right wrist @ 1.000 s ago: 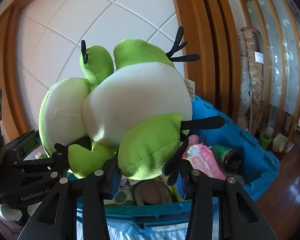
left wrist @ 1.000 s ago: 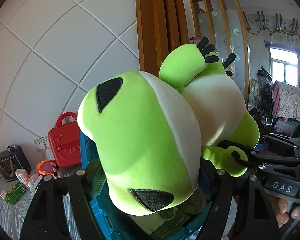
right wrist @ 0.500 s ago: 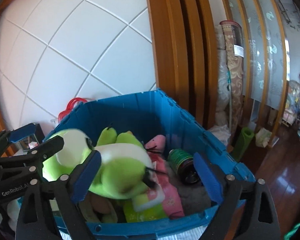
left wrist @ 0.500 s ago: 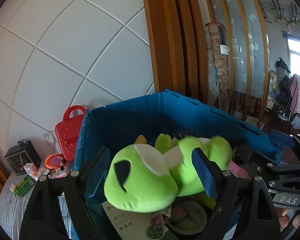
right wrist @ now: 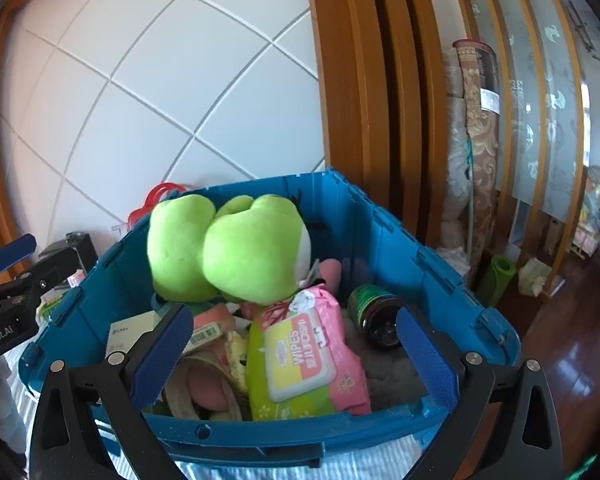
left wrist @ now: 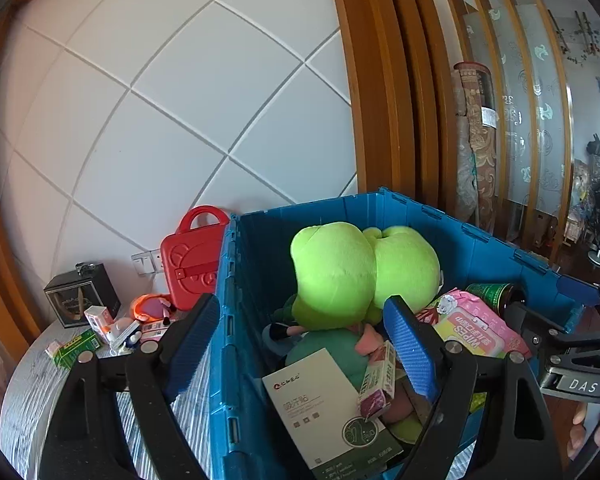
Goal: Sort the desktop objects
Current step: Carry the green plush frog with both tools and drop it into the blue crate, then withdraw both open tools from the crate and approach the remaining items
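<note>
A second ago you had the green frog toy (left wrist: 364, 268) pinched between both tools, held up above the blue crate (left wrist: 452, 232); half a second ago it was dropping, blurred, between spread fingers; now it lies in the crate, back up, leaning toward the far wall on top of the other things, and nothing touches it. Your left gripper (left wrist: 300, 344) has its fingers spread wide and empty, straddling the crate's left wall, one blue pad outside over the table and the other inside over the crate; your right gripper (right wrist: 296, 356) is likewise wide and empty, hanging over the near rim with the pack of wipes (right wrist: 304, 348) and the dark jar (right wrist: 376, 312) below it. By my reading the frog is done and this placing step is over; both tools are free for the next item. What remains sits on the table (left wrist: 40, 400) to the left of the crate: the red case (left wrist: 192, 256) against the wall, the black box (left wrist: 80, 296), the small green box (left wrist: 76, 350) and a few little packets near them; your left tool is the nearer one. The frog rides high in the crate; it may tip if you drop more against it.
</note>
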